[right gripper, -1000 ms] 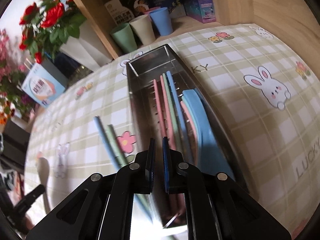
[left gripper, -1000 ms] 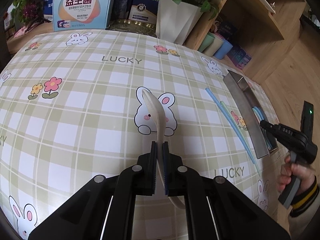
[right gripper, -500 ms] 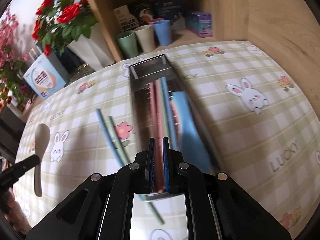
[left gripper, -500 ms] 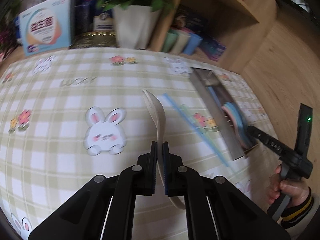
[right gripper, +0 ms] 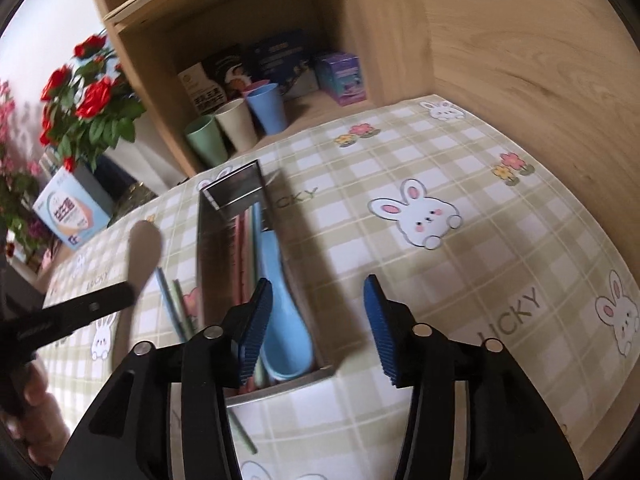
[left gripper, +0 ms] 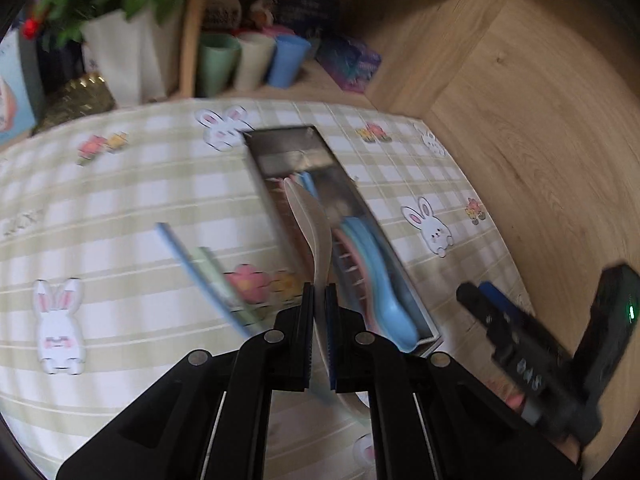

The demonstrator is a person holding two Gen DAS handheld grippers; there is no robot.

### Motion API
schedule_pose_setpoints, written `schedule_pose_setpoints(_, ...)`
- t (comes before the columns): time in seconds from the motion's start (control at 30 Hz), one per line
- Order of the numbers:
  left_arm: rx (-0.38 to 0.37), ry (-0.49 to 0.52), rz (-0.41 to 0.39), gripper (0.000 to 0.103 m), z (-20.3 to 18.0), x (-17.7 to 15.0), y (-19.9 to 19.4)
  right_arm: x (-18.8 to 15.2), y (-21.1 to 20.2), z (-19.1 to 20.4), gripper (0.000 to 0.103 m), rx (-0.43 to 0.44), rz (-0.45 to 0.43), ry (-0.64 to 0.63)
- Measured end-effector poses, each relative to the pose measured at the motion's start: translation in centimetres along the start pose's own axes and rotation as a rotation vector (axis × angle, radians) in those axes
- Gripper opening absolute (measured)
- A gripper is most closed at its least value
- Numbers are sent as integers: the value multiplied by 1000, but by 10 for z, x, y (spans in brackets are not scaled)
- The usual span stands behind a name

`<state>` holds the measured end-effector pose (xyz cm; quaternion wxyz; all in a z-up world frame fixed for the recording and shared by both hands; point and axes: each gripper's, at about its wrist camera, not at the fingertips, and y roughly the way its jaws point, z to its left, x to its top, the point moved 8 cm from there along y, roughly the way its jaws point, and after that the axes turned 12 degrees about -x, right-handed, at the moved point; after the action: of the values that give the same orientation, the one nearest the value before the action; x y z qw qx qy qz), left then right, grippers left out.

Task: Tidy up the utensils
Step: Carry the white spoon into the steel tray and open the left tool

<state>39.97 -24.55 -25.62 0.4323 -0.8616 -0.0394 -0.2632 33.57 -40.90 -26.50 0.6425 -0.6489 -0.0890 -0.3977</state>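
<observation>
My left gripper (left gripper: 319,300) is shut on the handle of a cream spoon (left gripper: 310,220), carried above the table with its bowl over the long steel tray (left gripper: 288,140). In that tray lie a blue spoon (right gripper: 282,312) and pink, green and blue chopsticks (right gripper: 248,240). A blue and a green chopstick (left gripper: 208,272) lie on the cloth left of the tray. My right gripper (right gripper: 320,316) hovers over the tray's near end, its jaws opening with nothing between them. The cream spoon (right gripper: 140,252) and the left gripper (right gripper: 80,312) show at the left of the right wrist view.
A checked bunny tablecloth (right gripper: 440,280) covers the table. Behind it a wooden shelf holds green, cream and blue cups (right gripper: 236,124) and boxes. A white pot of red flowers (right gripper: 88,100) and a blue-white box (right gripper: 68,216) stand at the back left. A wooden wall (right gripper: 540,40) borders the right.
My left gripper has carried the cream spoon rightward, from above the bunny print to over the steel tray. My right gripper has drawn back and up from the tray, and its jaws have parted.
</observation>
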Motion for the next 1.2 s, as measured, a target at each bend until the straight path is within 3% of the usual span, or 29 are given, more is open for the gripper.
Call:
schedule_pose_setpoints(0.27, 87, 15, 93, 5, -9, 8, 55, 3, 5, -24, 47, 18, 3, 61)
schedule_pose_setpoints(0.6, 175, 35, 144, 6, 3, 17, 87, -2, 13, -43, 48, 28, 15, 103)
schedule_pose_setpoints(0.8, 107, 47, 142, 6, 2, 27, 100, -5, 9, -47, 48, 32, 14, 110)
schedule_pose_setpoints(0.87, 37, 9, 127, 9, 2, 25, 96, -6, 8, -49, 47, 31, 18, 118)
schedule_pose_setpoints(0.93, -13, -11, 101, 23, -1, 25, 86, -6, 7, -49, 47, 31, 20, 122)
schedule_pose_setpoints(1.0, -41, 1, 71, 24, -3, 26, 72, -6, 7, -49, 47, 33, 22, 122)
schedule_pose_setpoints(1.13, -38, 16, 16, 24, 7, 29, 35, -7, 4, -41, 47, 44, 20, 113)
schedule_pose_setpoints(1.2, 3, 9, -6, 24, 22, 30, 17, -7, 4, -39, 47, 48, 21, 112)
